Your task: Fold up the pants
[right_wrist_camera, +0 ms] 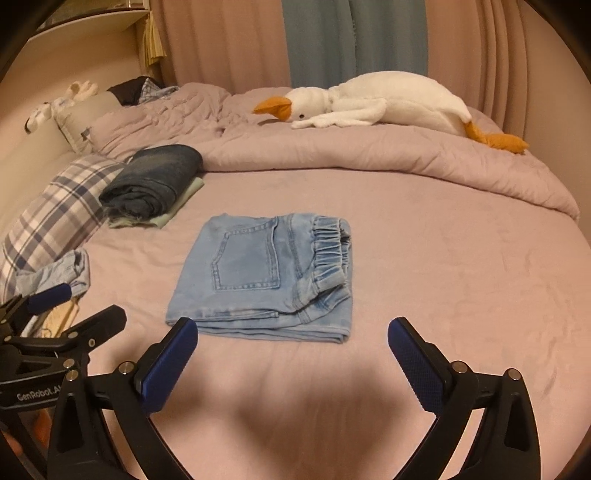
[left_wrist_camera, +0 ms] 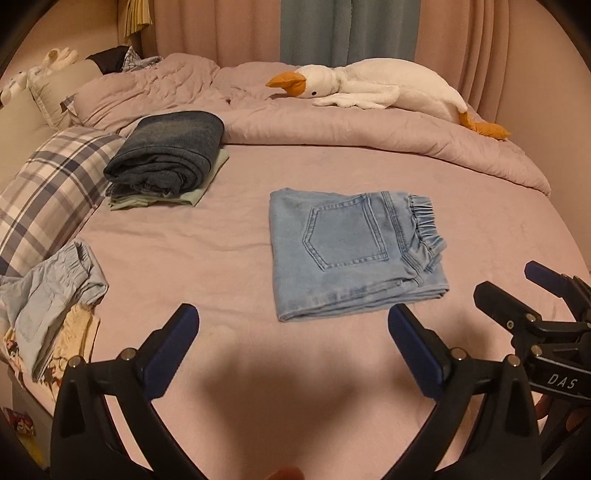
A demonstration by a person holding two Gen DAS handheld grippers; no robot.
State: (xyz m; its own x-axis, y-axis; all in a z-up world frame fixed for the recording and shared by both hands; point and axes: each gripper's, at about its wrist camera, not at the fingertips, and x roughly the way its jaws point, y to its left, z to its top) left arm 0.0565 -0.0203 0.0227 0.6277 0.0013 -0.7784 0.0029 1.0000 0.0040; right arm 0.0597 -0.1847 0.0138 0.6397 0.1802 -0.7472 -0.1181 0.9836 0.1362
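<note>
The light-blue jeans [left_wrist_camera: 354, 254] lie folded into a compact rectangle on the pink bed sheet [left_wrist_camera: 229, 236], roughly at the middle of the mattress. The back pocket [left_wrist_camera: 345, 232] faces up and the elastic waistband [left_wrist_camera: 424, 225] sits gathered along the right side of the bundle. The folded edges are stacked at the near side, with the layers visible along that edge.

The left gripper [left_wrist_camera: 293, 321] hovers just short of the near edge of the jeans, its blue-padded fingers spread wide and holding nothing. The right gripper [right_wrist_camera: 291, 332] is likewise spread apart and empty, its left finger [right_wrist_camera: 173, 354] overlapping the near left corner of the jeans in the right wrist view; contact cannot be confirmed. Each gripper appears at the edge of the other's view, so the two sit side by side.

Behind and left of the jeans, a folded dark denim garment [left_wrist_camera: 166, 151] rests on top of a pale green folded item [left_wrist_camera: 199, 184], well apart from the jeans. A plaid pillow [left_wrist_camera: 51, 177] lies along the left edge of the bed. Near it, at the left, an unfolded heap of light-coloured clothing [left_wrist_camera: 51, 291] sits on the sheet. A bunched pink duvet [left_wrist_camera: 369, 136] runs across the far side, with a white plush goose [left_wrist_camera: 376, 88] lying on it. Pink and blue curtains [left_wrist_camera: 332, 29] hang behind.
</note>
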